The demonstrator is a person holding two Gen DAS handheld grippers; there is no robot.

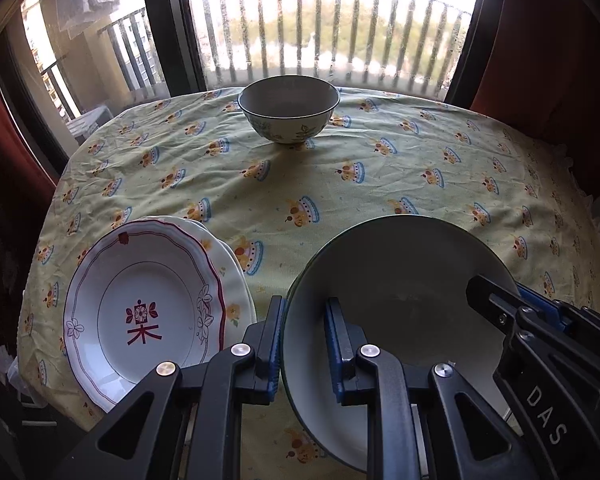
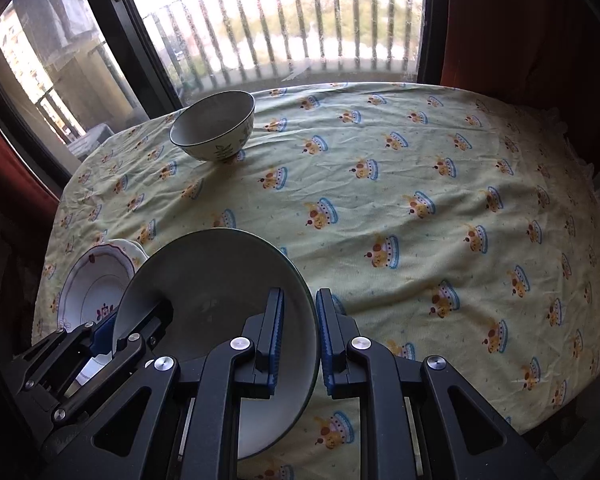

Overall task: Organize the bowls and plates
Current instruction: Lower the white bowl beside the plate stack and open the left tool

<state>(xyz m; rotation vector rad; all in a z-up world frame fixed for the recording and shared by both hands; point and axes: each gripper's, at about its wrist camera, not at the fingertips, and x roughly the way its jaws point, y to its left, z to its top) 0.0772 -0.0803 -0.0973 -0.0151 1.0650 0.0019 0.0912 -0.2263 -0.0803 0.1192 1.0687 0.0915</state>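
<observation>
Both grippers pinch opposite rims of the grey bowl (image 1: 396, 280), apparently lifted, near edge of the tabletop (image 2: 420, 184). Left gripper (image 1: 302, 340) and right gripper (image 2: 300, 336): jaws narrow on rim. Risk: uneven pull tips the bowl, slipping onto the plates (image 1: 148, 300).

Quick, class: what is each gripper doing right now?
Left gripper: shut on the left rim of the big bowl.
Right gripper: shut on the same bowl's right rim.
</observation>
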